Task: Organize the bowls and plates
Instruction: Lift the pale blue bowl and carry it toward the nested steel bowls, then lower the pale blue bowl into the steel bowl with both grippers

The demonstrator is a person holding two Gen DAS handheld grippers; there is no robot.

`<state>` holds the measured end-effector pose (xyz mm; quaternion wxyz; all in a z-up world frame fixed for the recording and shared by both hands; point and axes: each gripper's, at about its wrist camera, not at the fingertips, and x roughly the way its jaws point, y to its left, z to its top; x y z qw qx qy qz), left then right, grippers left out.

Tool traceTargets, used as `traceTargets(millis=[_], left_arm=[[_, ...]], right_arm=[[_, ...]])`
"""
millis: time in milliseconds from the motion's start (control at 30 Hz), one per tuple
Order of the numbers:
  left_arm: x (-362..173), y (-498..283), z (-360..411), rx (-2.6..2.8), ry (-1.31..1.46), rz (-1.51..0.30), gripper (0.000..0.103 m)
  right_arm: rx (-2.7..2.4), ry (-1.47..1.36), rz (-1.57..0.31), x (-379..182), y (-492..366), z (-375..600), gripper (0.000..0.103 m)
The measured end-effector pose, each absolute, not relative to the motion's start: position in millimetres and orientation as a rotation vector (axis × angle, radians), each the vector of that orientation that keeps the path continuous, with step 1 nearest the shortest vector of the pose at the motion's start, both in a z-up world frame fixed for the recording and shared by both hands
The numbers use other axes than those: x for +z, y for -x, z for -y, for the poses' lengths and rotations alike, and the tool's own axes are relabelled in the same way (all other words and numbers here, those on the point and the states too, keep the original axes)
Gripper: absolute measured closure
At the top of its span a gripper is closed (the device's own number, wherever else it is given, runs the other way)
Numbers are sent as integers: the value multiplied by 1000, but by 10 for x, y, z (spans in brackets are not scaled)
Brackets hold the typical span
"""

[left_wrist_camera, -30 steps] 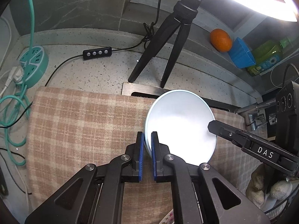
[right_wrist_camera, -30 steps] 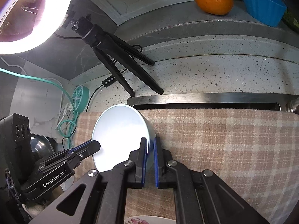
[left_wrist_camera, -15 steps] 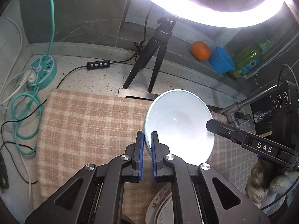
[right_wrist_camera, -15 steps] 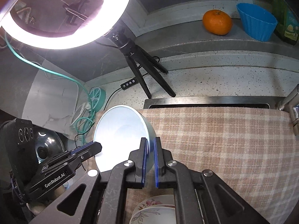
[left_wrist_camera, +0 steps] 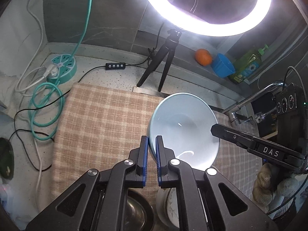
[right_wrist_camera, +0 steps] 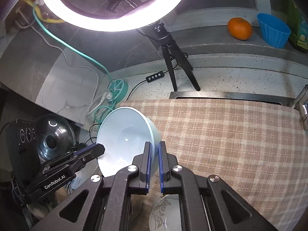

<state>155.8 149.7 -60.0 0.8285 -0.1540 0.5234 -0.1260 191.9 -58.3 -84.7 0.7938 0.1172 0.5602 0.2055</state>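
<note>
Two hand-held grippers share one pale blue bowl [left_wrist_camera: 182, 127], glossy and plain inside, with a small glint of light near its bottom. It hangs tilted above the plaid cloth [left_wrist_camera: 100, 119] that covers the counter [left_wrist_camera: 107, 77], its open side turned toward both cameras.

In the left wrist view the left hand-held gripper [left_wrist_camera: 152, 144] pinches the bowl's rim at about 7 o'clock, blue pads pressed on either side of the wall. The right hand-held gripper [left_wrist_camera: 216, 130] comes in from 3 o'clock with its tip on the opposite rim. In the right wrist view the right hand-held gripper [right_wrist_camera: 155, 149] is likewise clamped on the rim at the bowl's 5 o'clock, and the left hand-held gripper [right_wrist_camera: 100, 148] reaches in from 8 o'clock.

Compared with a second ago, the cloth and counter look further off and more of the scene shows: the whole ring light [left_wrist_camera: 206, 7] on its tripod [left_wrist_camera: 161, 61] is now in frame at 12 o'clock, and patterned crockery [right_wrist_camera: 165, 209] and a metal bowl [left_wrist_camera: 136, 211] appear under the fingers at 6 o'clock. The bowl sits in the same place between the pads.

Both grippers point steeply downward, fingers angled toward each other across the bowl. A gloved hand [left_wrist_camera: 273, 188] shows below the right one at 4 o'clock.
</note>
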Motion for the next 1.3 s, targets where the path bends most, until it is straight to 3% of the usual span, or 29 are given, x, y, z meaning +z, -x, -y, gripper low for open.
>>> traceTargets(millis=[433,1300], left_arm=[[-511,-961,-1844,-202,350,-1062,97],[-978,-310,-2255,-121,427,-1167,97]], right_arm=[[514,-195,-1222,-835,-1435,162,96],[585,-98,-1340,-1252,-878,-356,96]])
